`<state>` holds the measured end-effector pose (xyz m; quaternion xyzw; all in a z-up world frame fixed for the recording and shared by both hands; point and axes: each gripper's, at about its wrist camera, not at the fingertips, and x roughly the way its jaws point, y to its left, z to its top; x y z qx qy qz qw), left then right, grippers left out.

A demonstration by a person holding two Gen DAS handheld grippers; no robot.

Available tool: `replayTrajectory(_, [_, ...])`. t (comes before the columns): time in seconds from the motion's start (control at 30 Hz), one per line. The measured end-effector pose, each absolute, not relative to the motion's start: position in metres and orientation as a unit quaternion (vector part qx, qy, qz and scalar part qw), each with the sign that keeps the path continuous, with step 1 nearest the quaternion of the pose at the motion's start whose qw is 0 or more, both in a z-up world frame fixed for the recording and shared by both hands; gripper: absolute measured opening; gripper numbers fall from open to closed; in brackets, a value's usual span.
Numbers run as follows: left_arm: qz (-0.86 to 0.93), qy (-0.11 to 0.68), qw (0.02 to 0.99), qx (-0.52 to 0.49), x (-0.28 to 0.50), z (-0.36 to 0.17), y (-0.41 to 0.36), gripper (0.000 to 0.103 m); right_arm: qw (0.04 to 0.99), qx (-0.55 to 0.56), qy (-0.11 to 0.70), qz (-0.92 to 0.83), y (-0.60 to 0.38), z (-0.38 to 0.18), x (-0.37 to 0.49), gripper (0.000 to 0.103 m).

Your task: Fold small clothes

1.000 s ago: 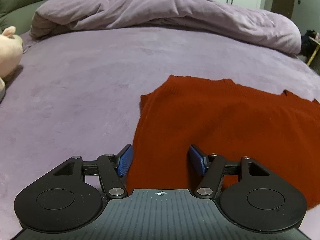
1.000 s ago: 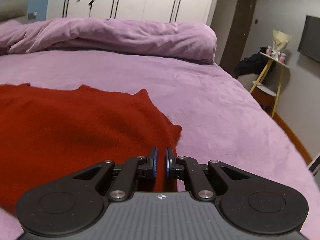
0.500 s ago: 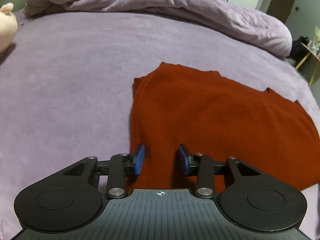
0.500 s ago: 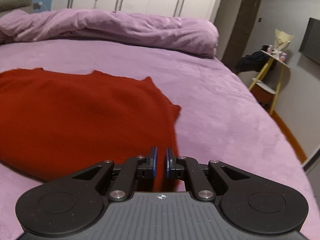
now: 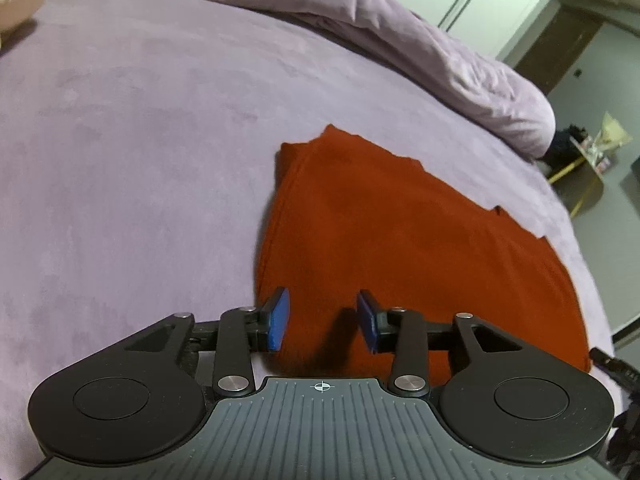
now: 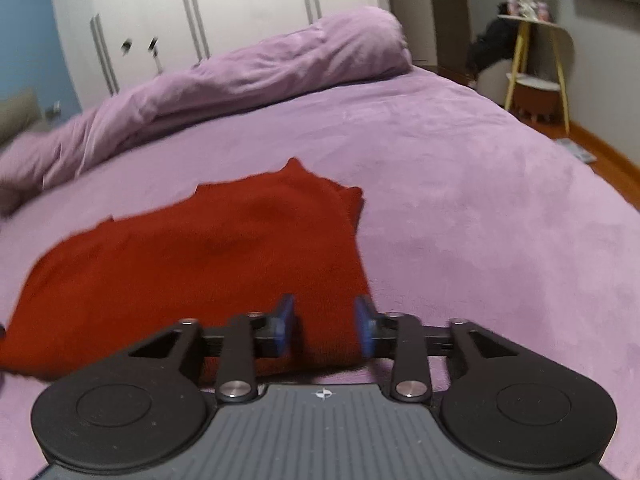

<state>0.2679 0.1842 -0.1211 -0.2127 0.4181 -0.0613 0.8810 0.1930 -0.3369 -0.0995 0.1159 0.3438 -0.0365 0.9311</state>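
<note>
1. The left claw [image 5: 323,322] has its blue pads apart, holding nothing, and sits over the near left corner of the red garment [image 5: 400,248].
2. The right claw [image 6: 324,330] is also spread apart, its pads straddling the garment's near right corner [image 6: 332,340] without pinching it.
3. The red garment [image 6: 208,256] lies flat on the purple bed [image 6: 480,216], folded, with a doubled layer showing along its far edge.
4. Beyond it, a rumpled purple duvet [image 6: 248,80] stretches across the far side of the bed.
5. Farthest off, white wardrobe doors [image 6: 192,20] stand behind the bed, and a yellow-legged side table [image 6: 532,64] stands on the right.
</note>
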Motion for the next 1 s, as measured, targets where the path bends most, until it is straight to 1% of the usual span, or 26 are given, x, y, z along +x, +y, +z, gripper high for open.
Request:
replayTrajectory(0.03, [-0.058,0.416,0.88,-0.222,0.265,-0.121,0.186,0.047,0.931,0.118,0.342,-0.041,-0.34,-0.099,0.192,0.046])
replayTrajectory(0.07, [-0.056,0.413,0.879,-0.231,0.263,-0.12,0.187,0.057,0.932,0.114,0.342,-0.045,-0.342,-0.1,0.192,0.049])
replayTrajectory(0.1, [-0.056,0.414,0.877,-0.236,0.262,-0.121,0.188,0.062,0.932,0.107,0.342,-0.051,-0.343,-0.101,0.191,0.049])
replayTrajectory(0.17, [-0.061,0.427,0.869,-0.243,0.259,-0.125,0.188,0.062,0.93,0.108,0.348,-0.045,-0.345,-0.104,0.193,0.049])
replayTrajectory(0.27, [-0.065,0.443,0.857,-0.254,0.257,-0.135,0.188,0.059,0.923,0.129,0.363,-0.021,-0.349,-0.112,0.2,0.048])
replayTrajectory(0.33, [-0.065,0.44,0.856,-0.264,0.259,-0.136,0.188,0.052,0.92,0.143,0.364,-0.01,-0.349,-0.115,0.203,0.044])
replayTrajectory(0.37, [-0.063,0.441,0.851,-0.278,0.262,-0.137,0.189,0.041,0.919,0.148,0.364,-0.007,-0.348,-0.116,0.204,0.034])
replayTrajectory(0.4, [-0.055,0.442,0.849,-0.284,0.264,-0.138,0.19,0.029,0.919,0.151,0.364,-0.004,-0.347,-0.117,0.206,0.027])
replayTrajectory(0.43, [-0.049,0.442,0.848,-0.288,0.267,-0.139,0.19,0.025,0.919,0.152,0.363,-0.005,-0.345,-0.116,0.207,0.022])
replayTrajectory(0.47, [-0.049,0.44,0.848,-0.29,0.268,-0.139,0.19,0.022,0.922,0.148,0.358,-0.006,-0.343,-0.114,0.208,0.01])
replayTrajectory(0.53, [-0.056,0.42,0.863,-0.275,0.264,-0.13,0.186,0.021,0.924,0.164,0.345,0.005,-0.343,-0.108,0.207,0.009])
replayTrajectory(0.6, [-0.055,0.394,0.886,-0.238,0.257,-0.116,0.181,0.021,0.922,0.212,0.323,0.028,-0.351,-0.101,0.203,0.009])
replayTrajectory(0.63, [-0.048,0.39,0.893,-0.22,0.255,-0.112,0.178,0.021,0.924,0.213,0.315,0.027,-0.353,-0.099,0.201,0.009])
replayTrajectory(0.67, [-0.04,0.392,0.897,-0.199,0.255,-0.111,0.175,0.021,0.93,0.186,0.318,0.011,-0.351,-0.098,0.201,0.009])
replayTrajectory(0.73, [-0.024,0.407,0.902,-0.143,0.256,-0.116,0.163,0.021,0.934,0.111,0.34,-0.02,-0.341,-0.103,0.205,0.009])
replayTrajectory(0.8, [-0.015,0.411,0.905,-0.105,0.256,-0.121,0.153,0.025,0.934,0.044,0.353,-0.03,-0.325,-0.111,0.206,0.009])
replayTrajectory(0.83, [-0.009,0.408,0.908,-0.097,0.255,-0.122,0.15,0.026,0.936,0.019,0.349,-0.035,-0.318,-0.111,0.204,0.009])
replayTrajectory(0.87, [-0.001,0.404,0.91,-0.096,0.253,-0.122,0.151,0.03,0.938,-0.002,0.346,-0.04,-0.311,-0.11,0.204,0.01])
replayTrajectory(0.97, [0.036,0.392,0.911,-0.12,0.246,-0.116,0.163,0.043,0.935,-0.021,0.346,-0.073,-0.305,-0.107,0.206,0.01])
replayTrajectory(1.0, [0.049,0.389,0.912,-0.123,0.242,-0.115,0.168,0.042,0.933,-0.038,0.344,-0.099,-0.303,-0.105,0.207,0.01])
